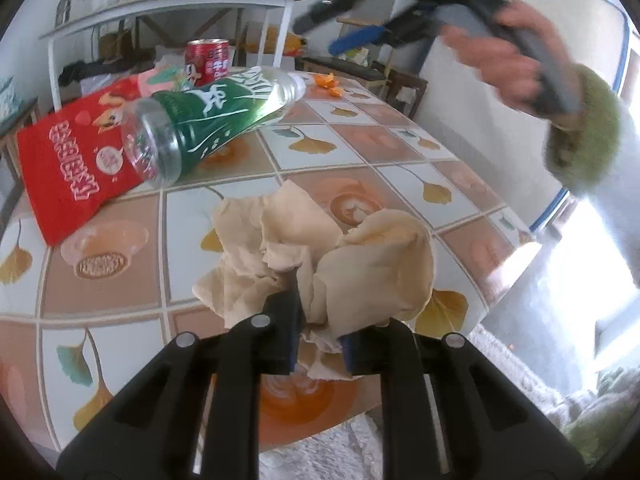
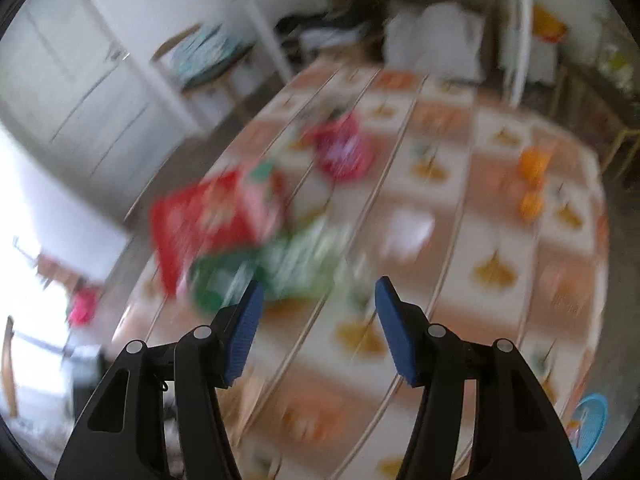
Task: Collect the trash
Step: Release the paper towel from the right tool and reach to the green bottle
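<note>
Left gripper [image 1: 320,340], bottom centre, clamped on crumpled tissue [image 1: 320,248] at near table [image 1: 380,148] edge. Right gripper [image 2: 318,332] jaws apart, empty. Still uncollected: bottle [image 1: 208,116], red bag [image 1: 76,160], red can [image 1: 208,60], orange peel [image 1: 330,82]. No bin visible. Left view sharp, shows hand [image 1: 504,60] upper right; right view blurred, shows whole tabletop.

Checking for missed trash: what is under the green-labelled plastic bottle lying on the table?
The green-labelled bottle lies on its side, its clear base overlapping a red snack bag, its neck end over the tablecloth. Whatever else lies beneath its middle is covered. A red can stands behind.
</note>
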Action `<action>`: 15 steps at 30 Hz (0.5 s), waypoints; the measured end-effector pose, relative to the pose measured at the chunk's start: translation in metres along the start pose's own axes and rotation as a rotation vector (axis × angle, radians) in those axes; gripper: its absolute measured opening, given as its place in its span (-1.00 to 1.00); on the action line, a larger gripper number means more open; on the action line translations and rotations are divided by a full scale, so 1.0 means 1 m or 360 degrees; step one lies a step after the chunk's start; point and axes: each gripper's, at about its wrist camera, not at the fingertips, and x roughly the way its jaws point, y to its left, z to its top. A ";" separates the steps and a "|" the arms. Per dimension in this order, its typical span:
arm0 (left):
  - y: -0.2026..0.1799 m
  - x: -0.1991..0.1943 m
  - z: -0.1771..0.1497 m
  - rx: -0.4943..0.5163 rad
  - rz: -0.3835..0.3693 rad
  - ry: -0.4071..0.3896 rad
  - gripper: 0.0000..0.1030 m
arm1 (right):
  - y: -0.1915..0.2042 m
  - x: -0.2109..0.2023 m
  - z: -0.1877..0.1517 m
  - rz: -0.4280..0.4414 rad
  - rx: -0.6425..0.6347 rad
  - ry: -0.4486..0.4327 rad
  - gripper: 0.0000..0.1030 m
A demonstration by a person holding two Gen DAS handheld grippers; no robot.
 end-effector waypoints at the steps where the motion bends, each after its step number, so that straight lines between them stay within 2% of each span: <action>1: 0.002 -0.002 -0.001 -0.0023 -0.0008 -0.0004 -0.72 | -0.006 0.005 0.010 -0.0031 0.0012 -0.0015 0.10; 5: 0.005 -0.003 -0.002 -0.0064 -0.0016 -0.0008 -0.73 | -0.018 0.042 0.044 -0.0200 -0.0017 -0.0001 0.09; 7: 0.006 -0.005 -0.003 -0.0077 -0.0022 -0.0011 -0.73 | -0.018 0.067 0.051 -0.0317 -0.0084 0.0051 0.05; 9: 0.007 -0.006 -0.003 -0.0089 -0.0021 -0.0016 -0.73 | -0.012 0.080 0.052 -0.0371 -0.0125 0.0111 0.00; 11: 0.009 -0.007 -0.004 -0.0100 -0.0020 -0.0022 -0.73 | -0.010 0.082 0.041 -0.0399 -0.0150 0.0148 -0.03; 15: 0.013 -0.010 -0.005 -0.0131 -0.0043 -0.0029 -0.73 | -0.013 0.050 0.014 -0.0372 -0.0147 0.0203 -0.03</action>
